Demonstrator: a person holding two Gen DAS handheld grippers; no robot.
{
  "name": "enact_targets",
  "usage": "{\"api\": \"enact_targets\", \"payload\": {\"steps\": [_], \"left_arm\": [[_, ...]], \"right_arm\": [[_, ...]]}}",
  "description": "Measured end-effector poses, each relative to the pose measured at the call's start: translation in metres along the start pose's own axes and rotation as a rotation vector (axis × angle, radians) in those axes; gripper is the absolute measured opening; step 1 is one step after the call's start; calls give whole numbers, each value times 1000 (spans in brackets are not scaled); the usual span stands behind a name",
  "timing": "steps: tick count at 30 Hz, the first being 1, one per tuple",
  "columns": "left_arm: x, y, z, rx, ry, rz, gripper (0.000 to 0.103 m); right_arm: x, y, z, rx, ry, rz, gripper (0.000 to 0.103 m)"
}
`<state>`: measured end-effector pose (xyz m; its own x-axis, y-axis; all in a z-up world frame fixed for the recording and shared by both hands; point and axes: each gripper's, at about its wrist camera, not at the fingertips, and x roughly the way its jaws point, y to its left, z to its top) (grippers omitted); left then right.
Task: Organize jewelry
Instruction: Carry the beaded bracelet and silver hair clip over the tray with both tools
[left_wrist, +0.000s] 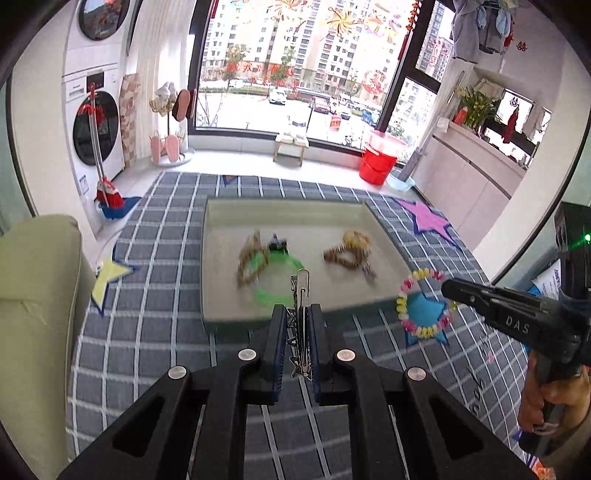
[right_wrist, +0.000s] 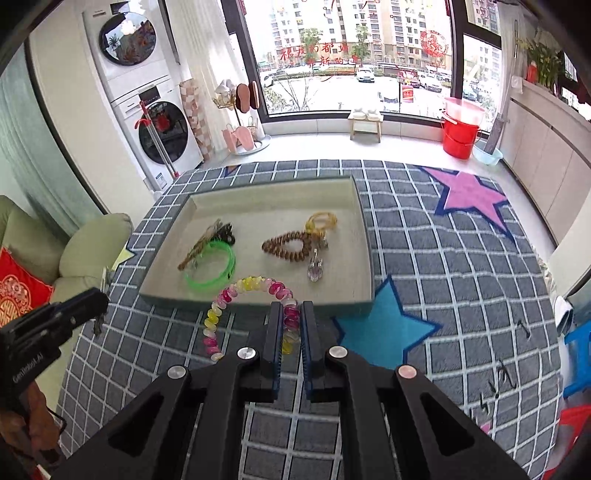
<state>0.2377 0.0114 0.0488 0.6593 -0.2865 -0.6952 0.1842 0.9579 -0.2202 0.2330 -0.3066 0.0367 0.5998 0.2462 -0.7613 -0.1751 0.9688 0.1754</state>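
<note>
At lower centre the left gripper (left_wrist: 299, 314) clamps a silver hair clip (left_wrist: 302, 295) pointing toward the tray (left_wrist: 221, 221). The right gripper (right_wrist: 290, 314) pinches a pink-and-yellow coil bracelet (right_wrist: 243, 286) just below the tray's (right_wrist: 364, 221) near rim. A green bangle (right_wrist: 212, 271) and brown beads (right_wrist: 286, 245) lie inside, mid-frame.

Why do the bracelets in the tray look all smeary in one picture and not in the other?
In the left wrist view the green bangle and brown beads in the tray are streaked with motion blur, while the metal clip between the fingers stays sharp. In the right wrist view the green bangle looks crisp. Both fisheye views bend the rug's grid lines.
</note>
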Motion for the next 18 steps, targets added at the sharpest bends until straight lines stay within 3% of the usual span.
{"api": "enact_targets", "payload": {"steps": [18], "left_arm": [[98,11,64,17,45,55,25]], "right_arm": [[78,-17,65,97,46,-5,10]]}}
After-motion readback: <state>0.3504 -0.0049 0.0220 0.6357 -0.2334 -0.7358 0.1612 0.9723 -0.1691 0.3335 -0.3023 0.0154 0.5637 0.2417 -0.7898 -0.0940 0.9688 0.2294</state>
